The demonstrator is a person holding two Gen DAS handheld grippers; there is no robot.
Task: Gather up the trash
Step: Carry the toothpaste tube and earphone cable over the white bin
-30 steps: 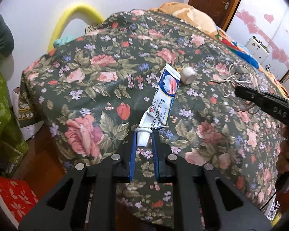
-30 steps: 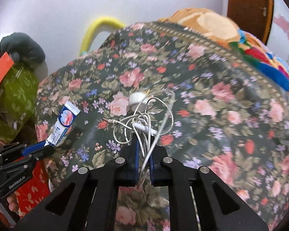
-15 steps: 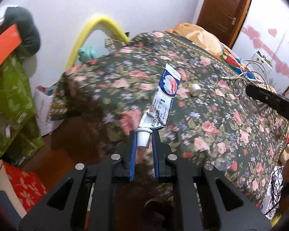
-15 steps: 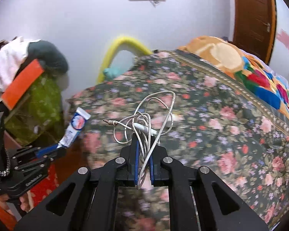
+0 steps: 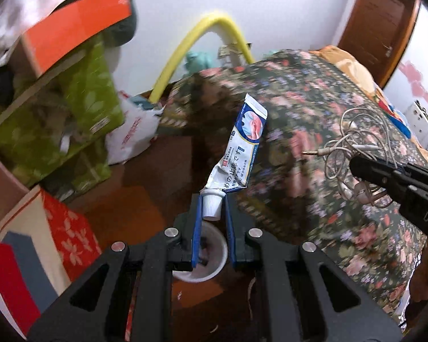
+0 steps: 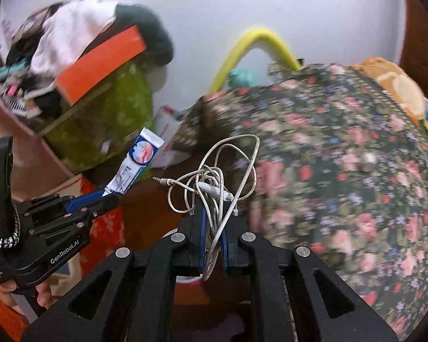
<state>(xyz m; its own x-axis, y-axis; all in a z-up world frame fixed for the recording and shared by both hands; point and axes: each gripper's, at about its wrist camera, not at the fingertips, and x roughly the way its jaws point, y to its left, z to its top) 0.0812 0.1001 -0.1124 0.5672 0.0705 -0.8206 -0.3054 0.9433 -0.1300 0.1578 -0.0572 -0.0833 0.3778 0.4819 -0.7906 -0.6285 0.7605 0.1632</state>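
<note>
Right now the left gripper (image 5: 211, 213) is clamped on the white cap end of a crumpled toothpaste tube (image 5: 240, 148), which sticks up and away from the blue-lined fingers, its flat crimped end uppermost. Directly below those fingers, on the brown floor, sits a white round container (image 5: 214, 268), partly hidden by the gripper body; what it holds cannot be made out. Off to the right, the right gripper (image 6: 212, 225) is closed on a tangled bundle of white earphone cable (image 6: 214, 188), loops rising above the fingertips, the audio plug poking out to the left and a loose strand hanging down between the jaws. Both items are held in the air beside the edge of the bed, which is draped in a dark floral bedspread (image 6: 342, 171); a small pale cylindrical object (image 6: 369, 158) lies on that cover, too blurred to identify. Against the white wall stands a bent yellow foam tube (image 5: 199, 42), and on the left a green leaf-patterned bag (image 5: 80, 105) sits under an orange box (image 5: 77, 25), with a red flowered box (image 5: 68, 233) lower down on the floor.
</note>
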